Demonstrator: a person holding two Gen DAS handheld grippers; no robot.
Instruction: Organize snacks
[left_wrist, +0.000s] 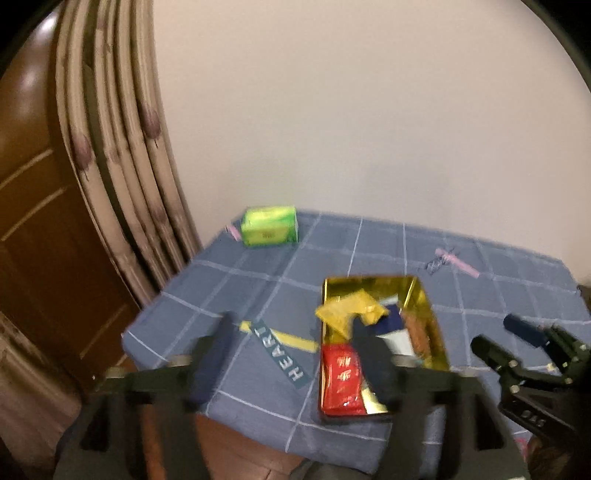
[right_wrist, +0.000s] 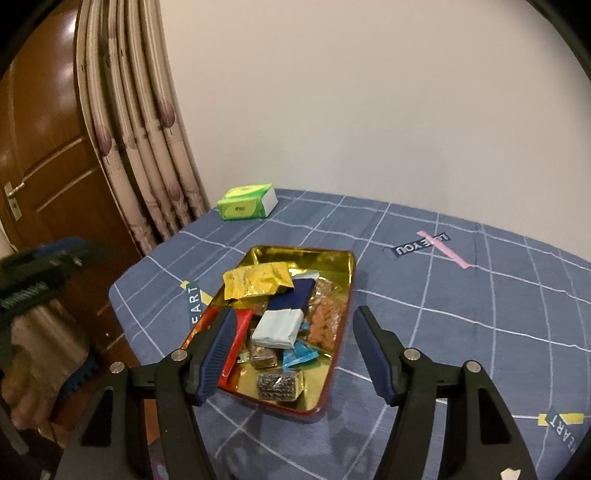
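Note:
A gold-lined tin tray (right_wrist: 343, 273) with a red outer rim sits on the blue checked tablecloth (right_wrist: 461, 295). It holds several snacks: a yellow packet (right_wrist: 258, 282), a red packet (right_wrist: 240, 332), a pale wrapped bar (right_wrist: 279, 328), a dark blue packet (right_wrist: 295, 295), orange snacks (right_wrist: 325, 317). The tray also shows in the left wrist view (left_wrist: 424, 295) with the red packet (left_wrist: 341, 376) at its near end. My right gripper (right_wrist: 295, 354) is open and empty, just above the tray's near end. My left gripper (left_wrist: 295, 358) is open and empty, blurred, near the tray's left side.
A green tissue pack (right_wrist: 247, 203) lies at the table's far left corner, also in the left wrist view (left_wrist: 269, 225). A curtain (right_wrist: 140, 129) and a wooden door (right_wrist: 44, 147) stand to the left. A plain wall runs behind the table. The table edge is close below both grippers.

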